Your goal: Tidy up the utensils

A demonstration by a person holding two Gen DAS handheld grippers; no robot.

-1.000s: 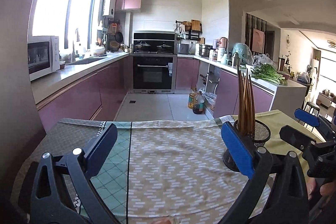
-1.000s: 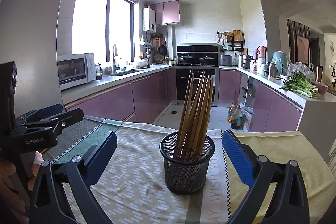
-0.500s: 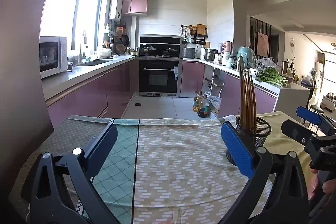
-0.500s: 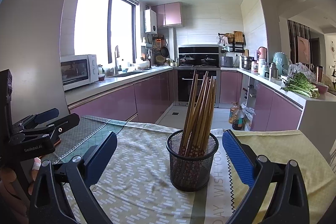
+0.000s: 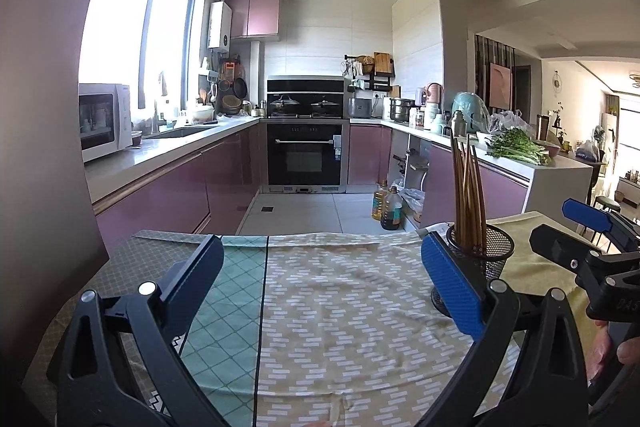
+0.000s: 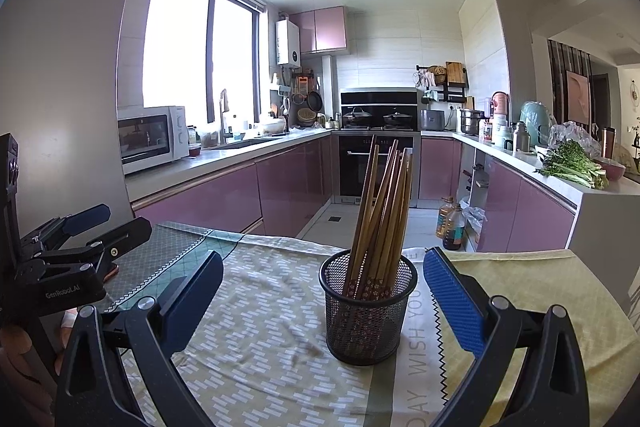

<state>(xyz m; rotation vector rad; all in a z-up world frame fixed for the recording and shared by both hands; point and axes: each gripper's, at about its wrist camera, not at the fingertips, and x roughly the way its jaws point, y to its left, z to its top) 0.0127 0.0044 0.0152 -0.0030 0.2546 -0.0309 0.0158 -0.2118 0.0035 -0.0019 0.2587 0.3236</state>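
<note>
While both claws gape, tablecloth (image 5: 360, 311) lies bare.

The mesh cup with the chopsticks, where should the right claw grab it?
Grip the black mesh cup across its round wall, low down, coming in level from the near side. The chopsticks fan out above the rim, blocking a top approach. The right claw already straddles it, open.
</note>
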